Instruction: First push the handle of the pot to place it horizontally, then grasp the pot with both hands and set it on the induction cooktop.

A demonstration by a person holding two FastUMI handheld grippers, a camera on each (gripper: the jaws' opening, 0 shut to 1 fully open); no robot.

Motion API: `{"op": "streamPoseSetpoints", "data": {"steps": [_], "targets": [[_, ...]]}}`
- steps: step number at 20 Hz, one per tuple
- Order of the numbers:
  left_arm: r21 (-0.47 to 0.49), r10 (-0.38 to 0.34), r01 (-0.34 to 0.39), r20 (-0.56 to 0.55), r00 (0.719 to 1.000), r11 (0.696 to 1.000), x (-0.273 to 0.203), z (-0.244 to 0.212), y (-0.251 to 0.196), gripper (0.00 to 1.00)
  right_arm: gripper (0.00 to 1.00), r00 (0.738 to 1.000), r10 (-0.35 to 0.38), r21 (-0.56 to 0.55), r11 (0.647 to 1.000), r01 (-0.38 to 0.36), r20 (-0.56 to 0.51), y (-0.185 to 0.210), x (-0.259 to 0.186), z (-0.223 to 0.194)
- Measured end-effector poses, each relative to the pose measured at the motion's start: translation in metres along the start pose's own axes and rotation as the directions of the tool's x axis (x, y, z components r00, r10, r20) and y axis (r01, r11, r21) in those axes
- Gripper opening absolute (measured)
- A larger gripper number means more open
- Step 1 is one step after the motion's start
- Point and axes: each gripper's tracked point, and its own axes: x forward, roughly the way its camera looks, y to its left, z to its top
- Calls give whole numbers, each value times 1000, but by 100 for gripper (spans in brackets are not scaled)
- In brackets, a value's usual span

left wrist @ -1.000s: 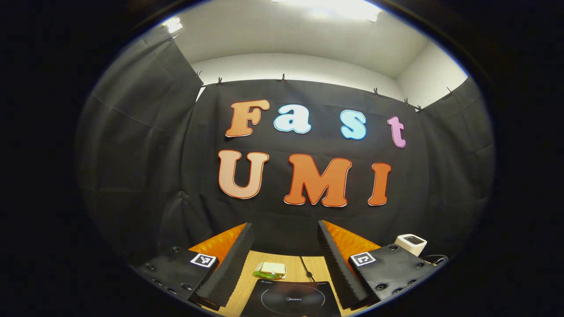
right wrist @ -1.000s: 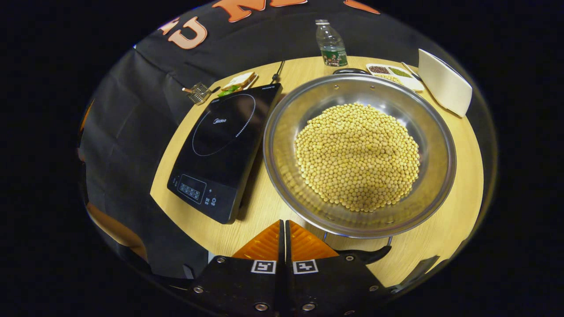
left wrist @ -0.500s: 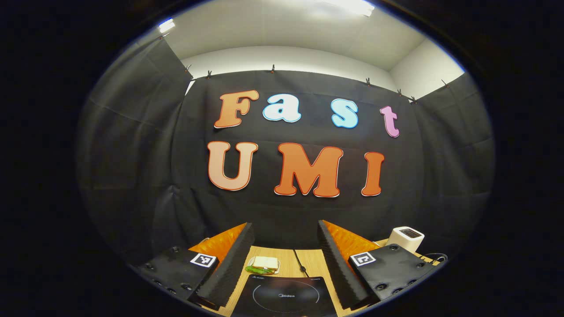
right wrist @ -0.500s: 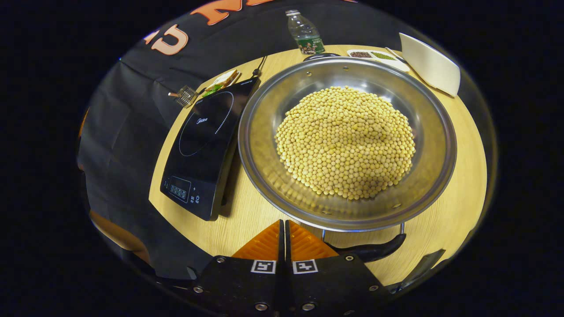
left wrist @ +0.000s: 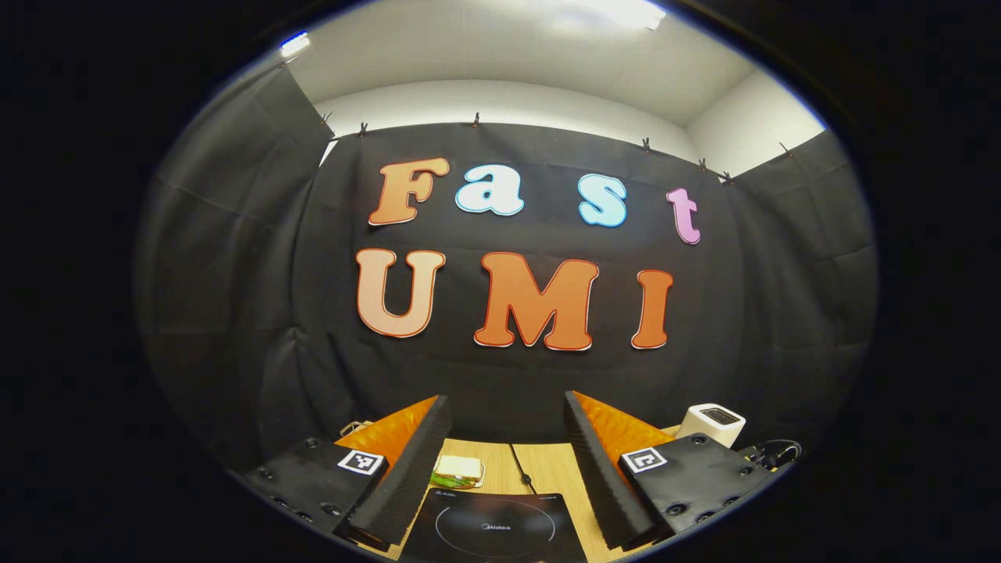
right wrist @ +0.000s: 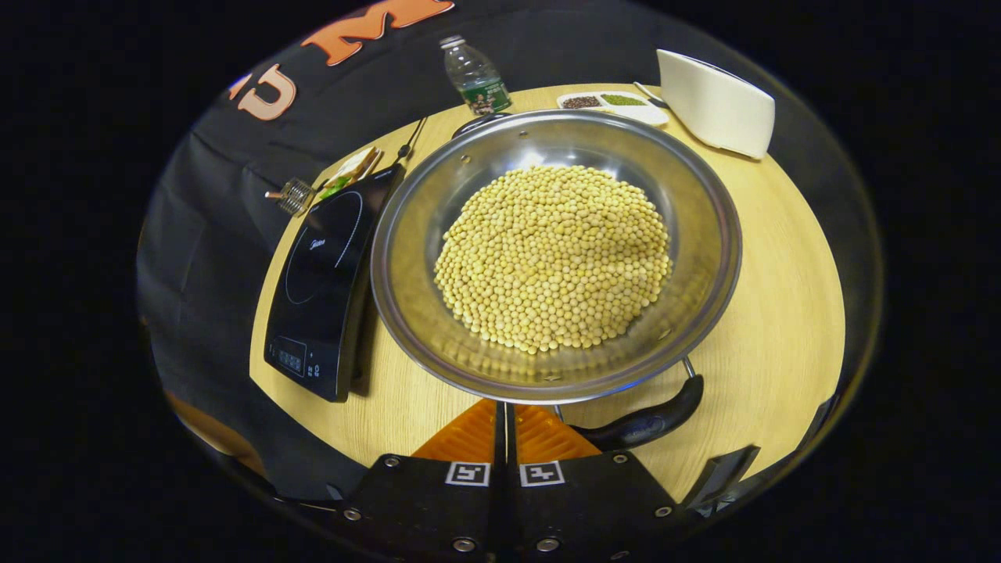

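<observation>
Pot (right wrist: 555,250) of soybeans (right wrist: 551,258) sits on the table (right wrist: 782,258) beside the induction cooktop (right wrist: 321,274), which lies at its 9 o'clock; its near handle (right wrist: 649,418) has swung from 6 toward 5 o'clock over the last second. Right gripper (right wrist: 504,418) stays clenched, empty, just beside the handle, so the push looks underway, not finished. Left gripper (left wrist: 507,446) hangs released above the cooktop, holding nothing

Silver pot (right wrist: 696,227) w/ yellow beans (right wrist: 551,258), black handle (right wrist: 649,418); black cooktop (right wrist: 317,274), light-wood table (right wrist: 782,297).
</observation>
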Motion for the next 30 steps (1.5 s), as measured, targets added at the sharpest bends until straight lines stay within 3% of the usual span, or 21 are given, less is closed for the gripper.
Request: {"op": "streamPoseSetpoints", "data": {"steps": [6, 7, 8, 23, 30], "targets": [[-20, -8, 8, -15, 1000, 1000, 7, -10, 1, 96, 0, 997, -67, 38, 997, 66, 26, -25, -3, 11], [-24, -9, 9, -21, 1000, 1000, 8, -12, 1, 93, 0, 997, -73, 43, 996, 72, 24, -28, -3, 11], [-28, -8, 7, -24, 1000, 1000, 8, -15, 2, 96, 0, 997, -78, 46, 996, 77, 21, -30, -3, 12], [-83, -16, 11, -58, 998, 996, 23, -46, 19, 95, 0, 982, -179, 143, 975, 170, 56, -70, -5, 24], [-99, -31, 22, -90, 995, 995, 31, -64, 18, 96, 0, 968, -245, 238, 945, 226, 54, -107, -1, 42]]}}
